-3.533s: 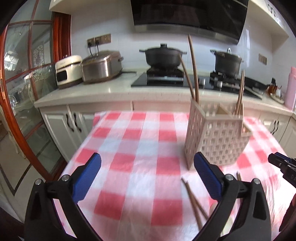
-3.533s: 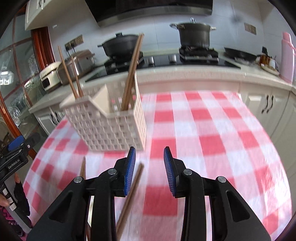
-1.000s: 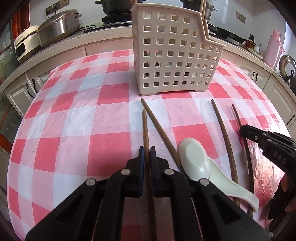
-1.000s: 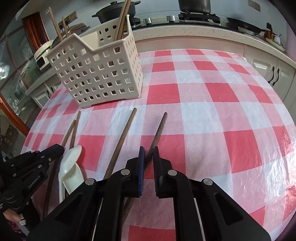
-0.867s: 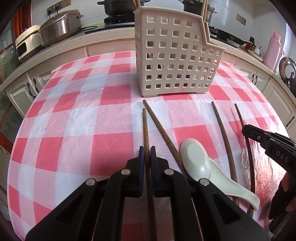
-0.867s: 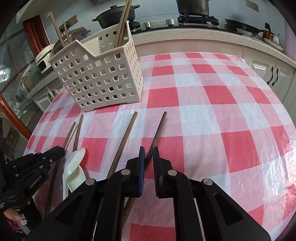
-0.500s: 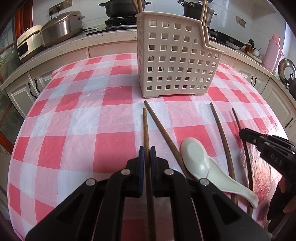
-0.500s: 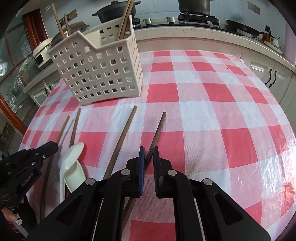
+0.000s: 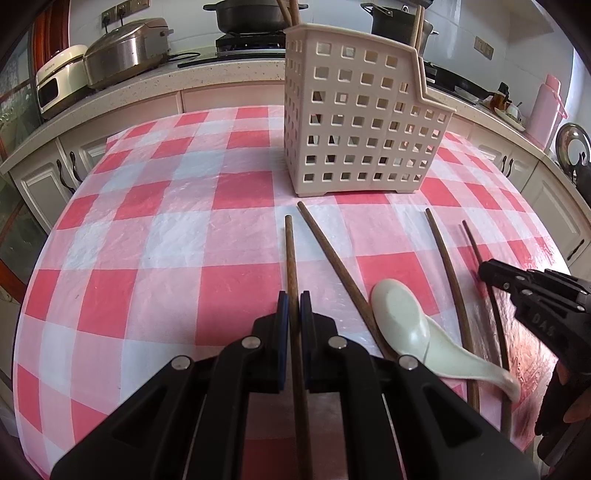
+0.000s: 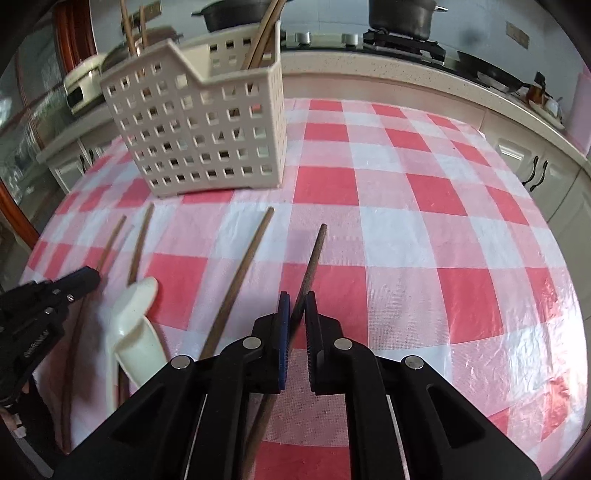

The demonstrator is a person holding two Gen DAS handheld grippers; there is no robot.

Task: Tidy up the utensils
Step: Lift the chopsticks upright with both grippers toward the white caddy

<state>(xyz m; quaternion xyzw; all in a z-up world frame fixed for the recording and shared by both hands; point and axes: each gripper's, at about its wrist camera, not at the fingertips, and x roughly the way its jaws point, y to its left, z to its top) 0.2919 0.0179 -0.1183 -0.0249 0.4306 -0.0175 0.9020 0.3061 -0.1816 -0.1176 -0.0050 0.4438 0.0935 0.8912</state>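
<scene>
My left gripper [image 9: 294, 297] is shut on a brown chopstick [image 9: 290, 254] that points toward the beige perforated holder [image 9: 362, 122]. Beside it on the checked cloth lie a second chopstick [image 9: 332, 258], a white ceramic spoon [image 9: 406, 325] and a third chopstick [image 9: 447, 273]. My right gripper [image 10: 297, 297] is shut on another chopstick [image 10: 314, 258], which slants between the pads. A loose chopstick [image 10: 243, 273] lies just to its left, then the spoon [image 10: 133, 332]. The holder [image 10: 199, 140] has several chopsticks standing in it. Each gripper shows at the other view's edge: right gripper [image 9: 487, 267], left gripper [image 10: 90, 275].
The red-and-white cloth [image 10: 424, 229] covers a table that ends just in front of the white kitchen counter [image 9: 147, 92]. On the counter stand a rice cooker [image 9: 125, 48], black pots [image 10: 399, 14] on the hob and a pink flask [image 9: 546, 107].
Since the oldest frames both grippers have come down to the cloth and closed, each on a chopstick. Over the last second both grips hold and the right view has rolled slightly.
</scene>
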